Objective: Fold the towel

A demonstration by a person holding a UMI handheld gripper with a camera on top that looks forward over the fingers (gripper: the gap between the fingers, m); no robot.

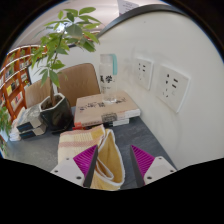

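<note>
A cream-yellow towel (84, 140) with pink stripes lies on the grey table (40, 150), just ahead of my fingers. One folded edge of it rises upright between the pads. My gripper (112, 158) is shut on that raised fold. The left magenta pad (86, 158) presses against the cloth. The right magenta pad (146, 160) sits close on its other side. The lower part of the fold is hidden behind the gripper body.
A potted plant (55, 75) in a dark pot stands beyond the towel on the left. A cardboard box (105, 105) and a bottle (108, 68) sit behind it. A white wall with sockets (160, 82) runs close along the right. Shelves (14, 80) stand far left.
</note>
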